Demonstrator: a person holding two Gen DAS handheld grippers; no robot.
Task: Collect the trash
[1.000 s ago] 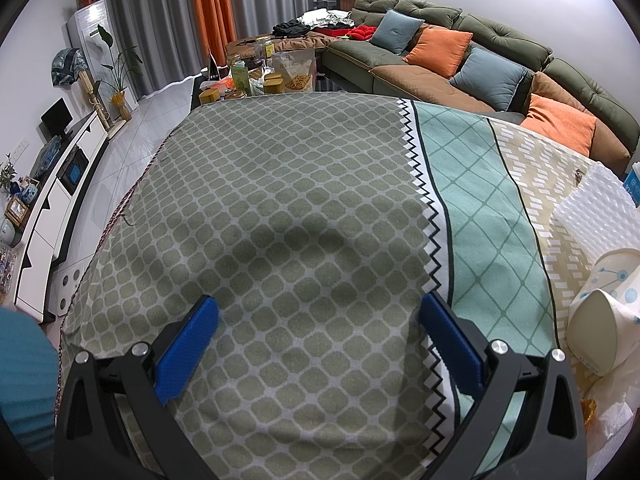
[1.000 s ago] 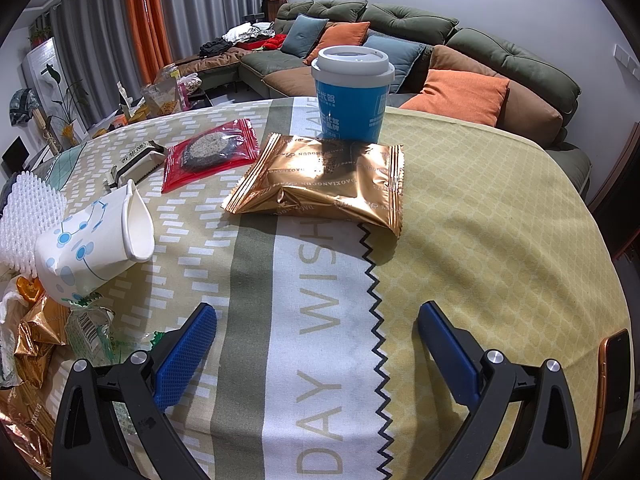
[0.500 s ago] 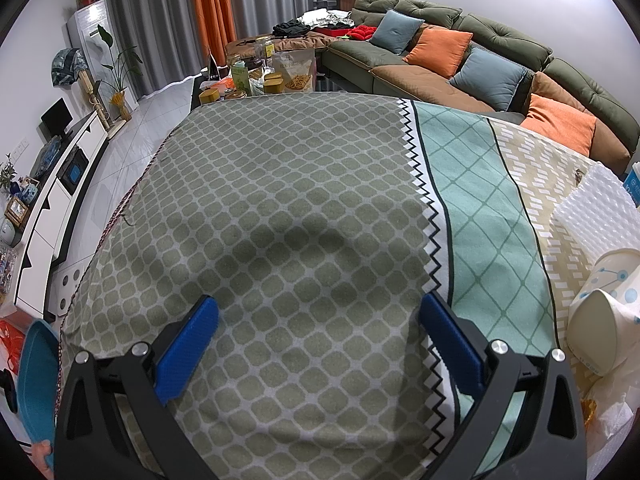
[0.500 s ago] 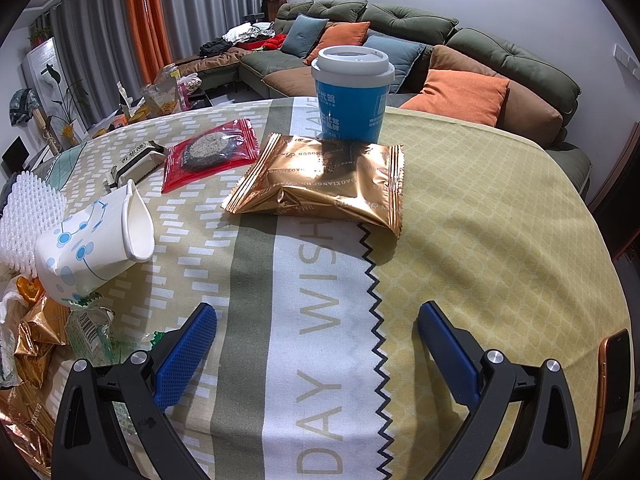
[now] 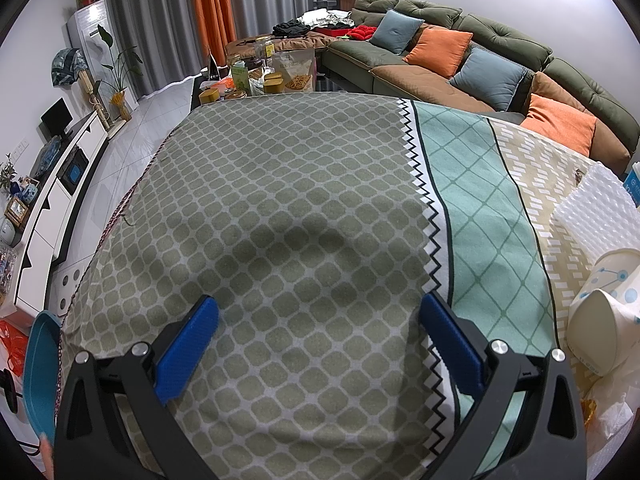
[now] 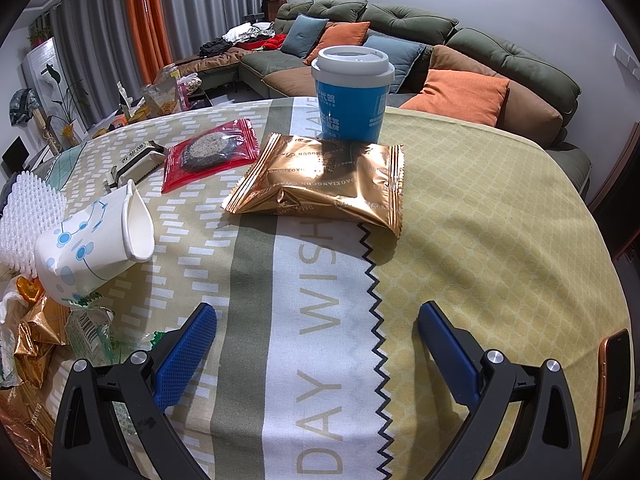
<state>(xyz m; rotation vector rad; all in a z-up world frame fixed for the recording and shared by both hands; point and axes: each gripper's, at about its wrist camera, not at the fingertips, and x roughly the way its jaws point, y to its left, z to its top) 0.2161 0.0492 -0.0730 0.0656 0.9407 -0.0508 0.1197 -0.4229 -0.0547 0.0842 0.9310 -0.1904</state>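
Note:
My right gripper is open and empty over the tablecloth. Ahead of it lie a gold snack packet, a blue lidded cup standing behind it, and a red cookie wrapper. A crushed white paper cup lies on its side to the left, with crumpled gold and clear wrappers below it. My left gripper is open and empty over bare green-patterned cloth. The paper cup shows at its right edge.
White foam netting lies beside the paper cup and shows in the left wrist view. A phone lies at the right table edge. A small black-and-white box sits by the red wrapper. A teal object stands off the table's left edge. A sofa lies beyond.
Both grippers have stayed still. In the left wrist view the teal object at the lower left has shifted and now shows as a narrower shape beside the table edge.

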